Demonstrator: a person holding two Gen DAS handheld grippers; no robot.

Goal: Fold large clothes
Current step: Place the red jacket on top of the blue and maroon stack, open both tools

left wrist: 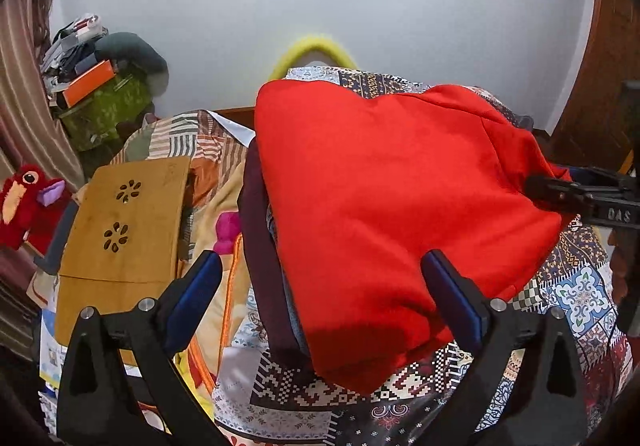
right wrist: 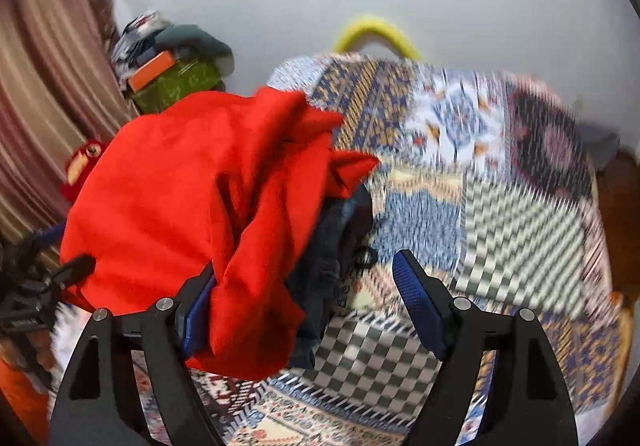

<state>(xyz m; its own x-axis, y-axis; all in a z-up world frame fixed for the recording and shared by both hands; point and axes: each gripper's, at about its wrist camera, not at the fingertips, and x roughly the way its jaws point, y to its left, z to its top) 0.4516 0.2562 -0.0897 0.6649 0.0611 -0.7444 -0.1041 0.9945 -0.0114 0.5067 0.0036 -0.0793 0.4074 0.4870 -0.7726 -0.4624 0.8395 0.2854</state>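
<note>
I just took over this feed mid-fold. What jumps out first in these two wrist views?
The bright red garment dominates, heaped mid-bed on the patchwork bedspread over darker clothes. Both claws stand open around it: the left claw straddles its near edge, the right claw has a red fold between its fingers, unpinched. Off to the left side sit a wooden lap tray and a red plush bird.

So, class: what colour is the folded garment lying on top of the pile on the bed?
Bright red garment; the left wrist view shows it sharpest.
</note>
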